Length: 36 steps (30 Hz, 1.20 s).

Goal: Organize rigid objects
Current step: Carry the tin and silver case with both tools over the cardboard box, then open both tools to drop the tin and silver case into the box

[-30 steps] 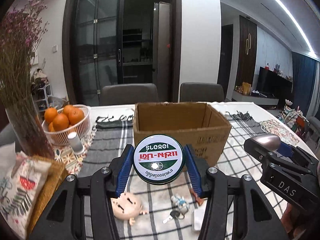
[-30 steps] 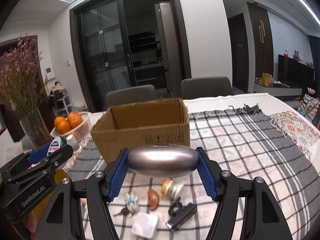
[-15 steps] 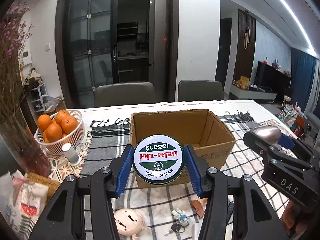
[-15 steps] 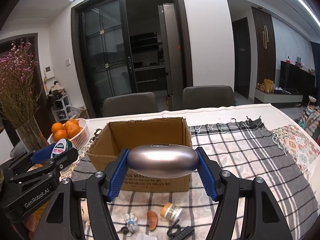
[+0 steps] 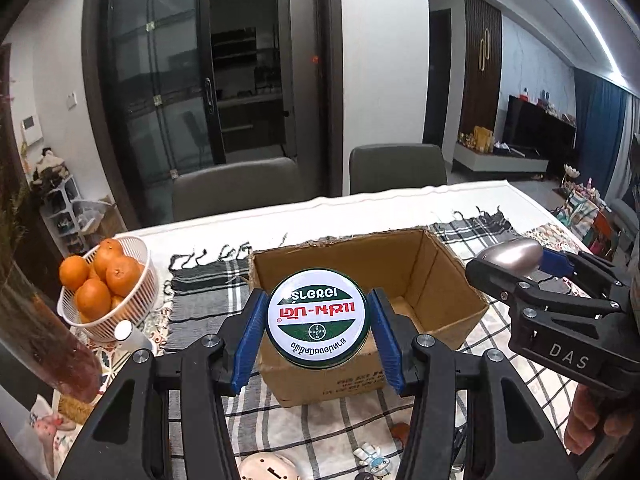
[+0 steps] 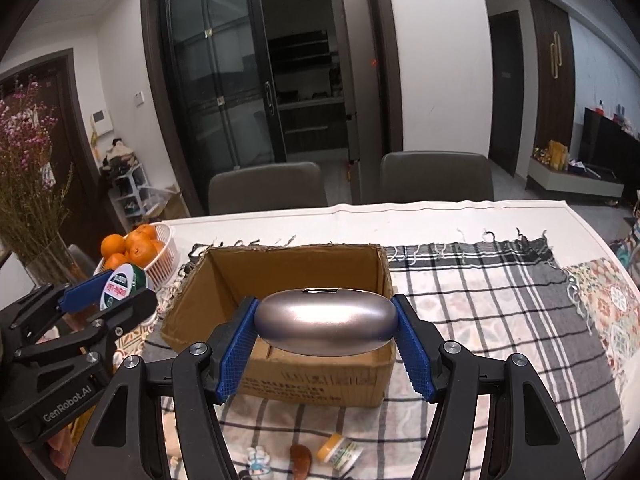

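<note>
Left wrist view: left gripper (image 5: 318, 326) pinches a round green-and-white tin (image 5: 318, 325) above an open brown cardboard box (image 5: 434, 280); right gripper (image 6: 326, 328) pinches a smooth silver oval case (image 6: 326, 326). Releasing early could drop either outside the box.

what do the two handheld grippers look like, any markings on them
Both are black plastic frames with silver bolts and blue ribbed pads. The right gripper shows DAS on its side in the left wrist view; the left gripper reads GenRobot.AI in the right wrist view. No cables visible.
</note>
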Available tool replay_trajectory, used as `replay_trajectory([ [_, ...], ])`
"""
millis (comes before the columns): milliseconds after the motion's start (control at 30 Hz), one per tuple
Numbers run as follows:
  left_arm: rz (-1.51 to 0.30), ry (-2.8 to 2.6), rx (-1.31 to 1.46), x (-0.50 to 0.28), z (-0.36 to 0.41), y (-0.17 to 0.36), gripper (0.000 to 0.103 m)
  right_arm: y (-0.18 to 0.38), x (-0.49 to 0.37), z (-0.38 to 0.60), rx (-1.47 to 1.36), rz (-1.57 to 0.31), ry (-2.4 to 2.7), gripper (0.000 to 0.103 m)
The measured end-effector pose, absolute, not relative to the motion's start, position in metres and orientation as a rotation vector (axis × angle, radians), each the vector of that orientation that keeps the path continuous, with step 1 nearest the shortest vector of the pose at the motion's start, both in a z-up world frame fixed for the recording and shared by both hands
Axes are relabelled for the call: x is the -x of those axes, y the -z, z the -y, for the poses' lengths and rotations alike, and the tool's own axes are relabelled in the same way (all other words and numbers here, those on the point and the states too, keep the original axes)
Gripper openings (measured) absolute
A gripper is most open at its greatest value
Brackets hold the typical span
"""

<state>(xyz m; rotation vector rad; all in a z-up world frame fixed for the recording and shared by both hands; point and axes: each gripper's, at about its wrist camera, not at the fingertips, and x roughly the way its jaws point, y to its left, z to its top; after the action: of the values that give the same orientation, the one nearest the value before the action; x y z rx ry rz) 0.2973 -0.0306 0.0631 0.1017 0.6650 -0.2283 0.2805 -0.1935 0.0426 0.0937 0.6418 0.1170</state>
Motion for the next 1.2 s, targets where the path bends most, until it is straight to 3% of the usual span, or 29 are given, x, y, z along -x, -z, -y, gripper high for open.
replay_trajectory([
  [767,-1.075,0.276,-0.106,-0.396,0.039,-0.009,0.051,0.015,-0.395,0.178,0.035,-1.123,-0.254,0.066],
  [1033,-1.183,0.276,-0.075,-0.41,0.042,0.012,0.051,0.031,-0.408,0.176,0.054,-1.205,-0.26,0.066],
  [1200,-1.185,0.256,-0.065,-0.408,0.041,0.017,0.059,0.041,-0.409,0.175,0.075,-1.24,-0.26,0.068],
])
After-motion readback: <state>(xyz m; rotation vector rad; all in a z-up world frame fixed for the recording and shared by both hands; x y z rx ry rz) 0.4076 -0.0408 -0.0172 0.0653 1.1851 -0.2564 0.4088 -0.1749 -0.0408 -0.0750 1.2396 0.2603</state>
